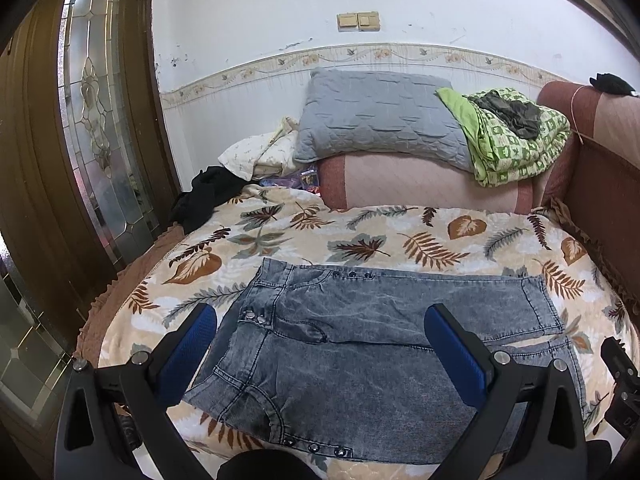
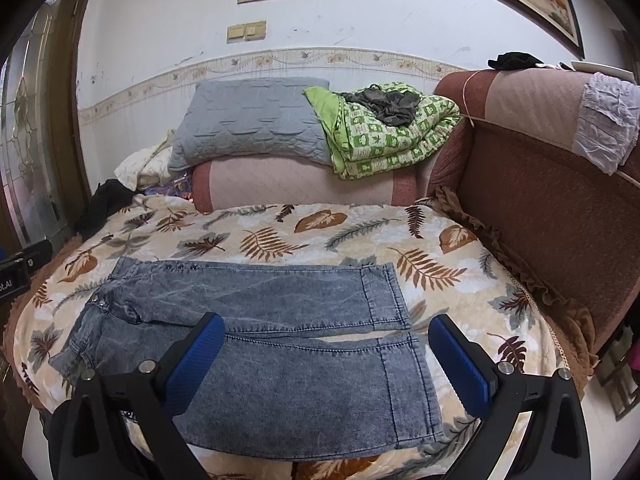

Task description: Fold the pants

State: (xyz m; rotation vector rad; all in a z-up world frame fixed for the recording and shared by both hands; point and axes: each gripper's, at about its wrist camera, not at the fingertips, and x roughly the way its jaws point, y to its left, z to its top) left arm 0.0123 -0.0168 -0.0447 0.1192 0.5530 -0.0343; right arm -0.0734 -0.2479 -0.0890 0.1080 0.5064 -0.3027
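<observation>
Left gripper (image 1: 320, 344): spread, empty, above pants (image 1: 360, 340) waistband.
Right gripper (image 2: 326, 352): spread, empty, above leg hems.
Risk: pinching one layer only, skewing fold.

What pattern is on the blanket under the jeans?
Brown and grey leaves on cream blanket, clearest in the right wrist view.

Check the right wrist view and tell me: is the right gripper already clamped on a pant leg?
No: the right gripper hangs open above the pants, its blue pads spread apart.
</observation>
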